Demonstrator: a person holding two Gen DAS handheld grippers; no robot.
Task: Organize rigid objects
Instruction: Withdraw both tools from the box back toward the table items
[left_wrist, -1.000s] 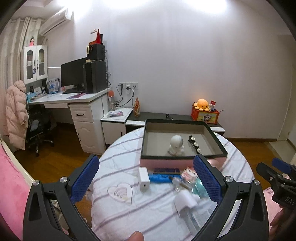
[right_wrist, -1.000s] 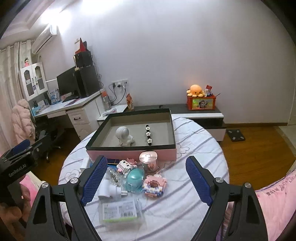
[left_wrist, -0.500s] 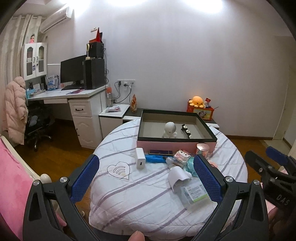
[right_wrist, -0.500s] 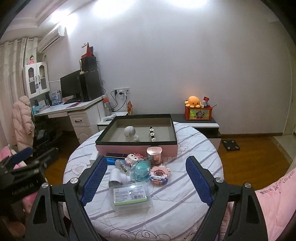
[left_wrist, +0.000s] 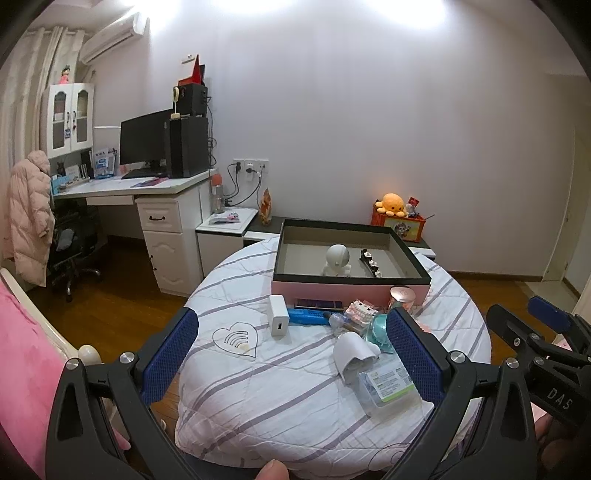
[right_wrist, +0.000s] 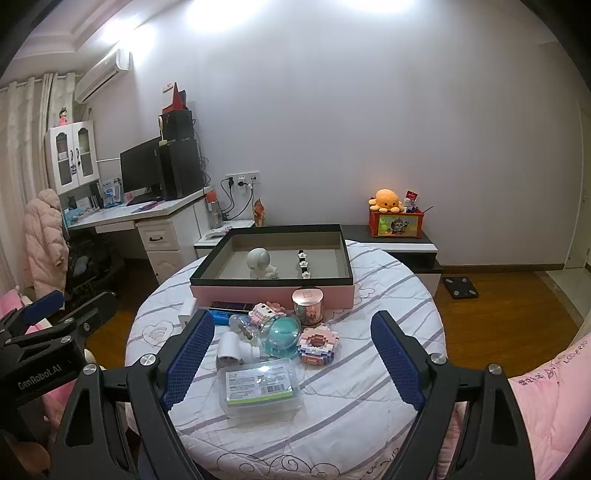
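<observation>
A pink box with a dark rim stands at the far side of the round table. Inside it are a white robot figurine and a black strip with white flowers. In front of the box lie a white charger, a copper tin, a teal round case, a pink brick ring, a white plug and a clear green-labelled case. My left gripper and right gripper hang open short of the table's near edge, holding nothing.
The table wears a white striped cloth. Pink bedding lies at the right, and a pink bed edge at the left. A desk with a monitor and a low cabinet stand beyond.
Both grippers have drawn back from the table, so the whole tabletop shows now. Over the last half second they hold still. Nothing was taken or released.
</observation>
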